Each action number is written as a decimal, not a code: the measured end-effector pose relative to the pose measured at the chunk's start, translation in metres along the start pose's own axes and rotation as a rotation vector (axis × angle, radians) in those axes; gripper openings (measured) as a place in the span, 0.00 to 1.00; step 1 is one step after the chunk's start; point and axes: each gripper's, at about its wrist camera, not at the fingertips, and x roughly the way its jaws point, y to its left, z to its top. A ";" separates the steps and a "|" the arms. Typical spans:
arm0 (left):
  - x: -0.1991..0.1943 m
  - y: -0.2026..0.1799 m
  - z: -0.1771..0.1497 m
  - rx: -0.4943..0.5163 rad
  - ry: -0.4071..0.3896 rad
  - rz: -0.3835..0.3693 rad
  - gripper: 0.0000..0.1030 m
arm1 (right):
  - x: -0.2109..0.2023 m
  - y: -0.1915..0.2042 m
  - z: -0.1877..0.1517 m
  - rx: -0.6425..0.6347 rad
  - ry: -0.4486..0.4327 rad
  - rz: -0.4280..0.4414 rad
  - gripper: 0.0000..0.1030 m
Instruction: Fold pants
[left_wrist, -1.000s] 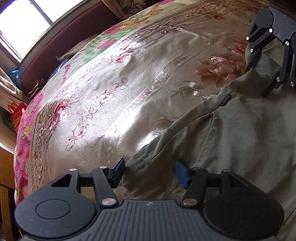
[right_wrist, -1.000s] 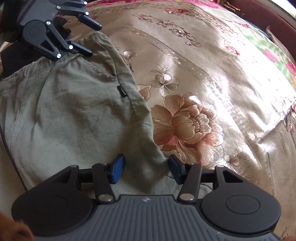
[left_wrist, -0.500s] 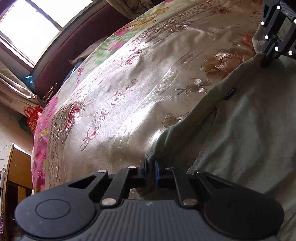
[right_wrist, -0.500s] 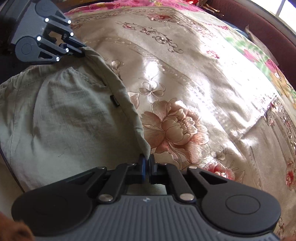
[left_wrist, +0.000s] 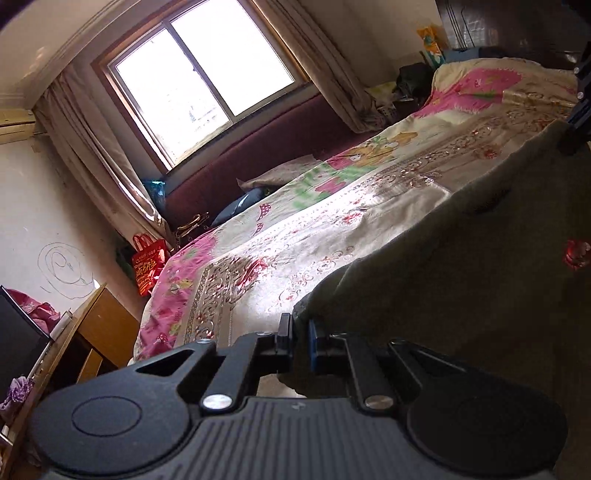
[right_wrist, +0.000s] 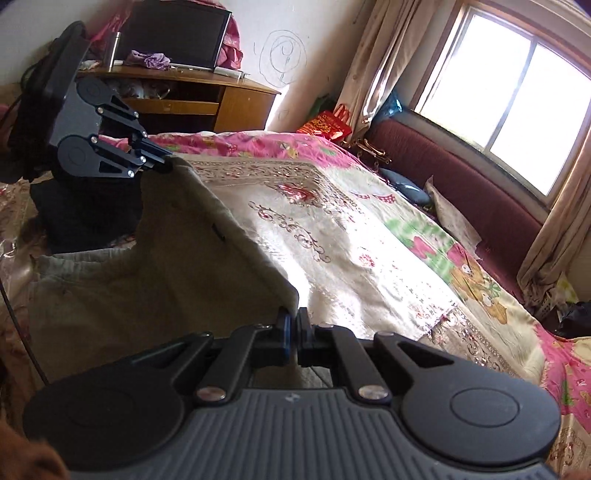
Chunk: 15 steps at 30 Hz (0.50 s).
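Observation:
The olive-green pants hang lifted above the floral bedspread, their top edge stretched between my two grippers. My left gripper is shut on one corner of the pants edge. My right gripper is shut on the other corner of the pants. The left gripper also shows in the right wrist view, pinching the far corner. A tip of the right gripper shows at the right edge of the left wrist view. The lower part of the pants rests on the bed.
The bed runs to a maroon padded ledge under a window. A wooden desk with a dark monitor stands past the bed's end. A red bag sits by the curtain.
Both grippers shut on the pants edge a second ago and have since lifted it well above the bed. Both cameras now tilt up and show the room.

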 end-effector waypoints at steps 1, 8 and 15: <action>-0.013 -0.006 -0.014 -0.004 0.003 0.001 0.26 | -0.008 0.018 -0.008 -0.014 0.000 0.005 0.03; -0.039 -0.057 -0.112 -0.003 0.149 0.015 0.26 | 0.002 0.141 -0.091 -0.021 0.170 0.143 0.04; -0.042 -0.060 -0.152 -0.115 0.195 0.076 0.25 | 0.010 0.183 -0.104 -0.068 0.206 0.101 0.04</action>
